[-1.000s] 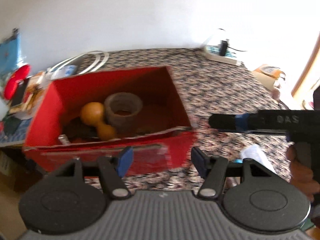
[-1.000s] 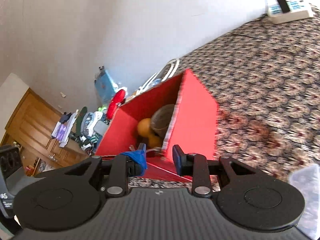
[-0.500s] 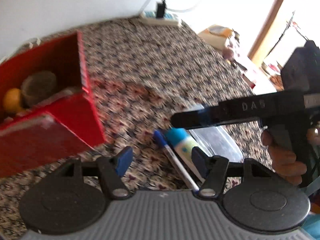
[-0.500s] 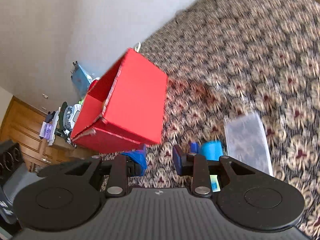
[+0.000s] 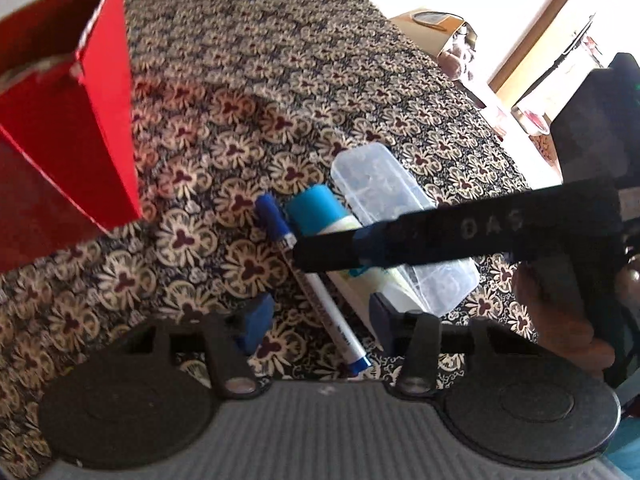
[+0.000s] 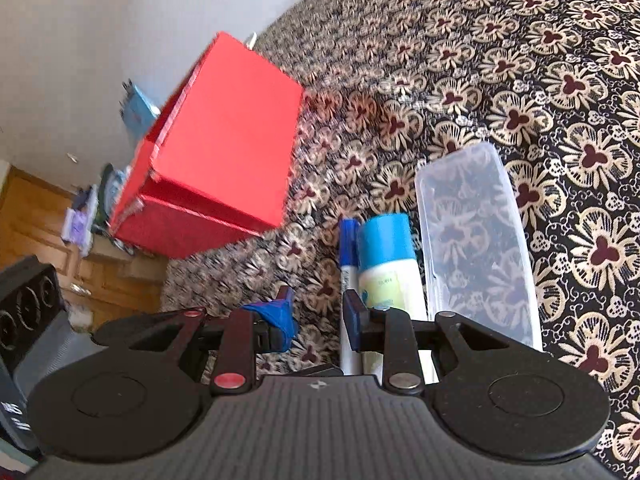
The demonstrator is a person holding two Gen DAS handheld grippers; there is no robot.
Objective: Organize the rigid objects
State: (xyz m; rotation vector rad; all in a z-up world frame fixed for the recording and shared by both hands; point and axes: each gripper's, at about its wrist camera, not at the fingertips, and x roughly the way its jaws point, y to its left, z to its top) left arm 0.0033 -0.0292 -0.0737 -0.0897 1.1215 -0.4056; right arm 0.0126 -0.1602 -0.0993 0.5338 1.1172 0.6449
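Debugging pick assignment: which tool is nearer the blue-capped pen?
Left, marginally. The left tool straddles the blue-capped pen's lower end, jaws closing, not touching. The right tool hovers over its middle; from its own camera the pen sits off its right finger.

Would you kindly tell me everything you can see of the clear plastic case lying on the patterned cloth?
The clear plastic case is a long, shallow, translucent box with rounded corners; the floral cloth shows through it. It lies flat, lengthwise beside the blue-capped white tube, close enough that they may touch. In the left wrist view the right gripper's dark finger crosses above its near part. Whether anything is inside cannot be told.
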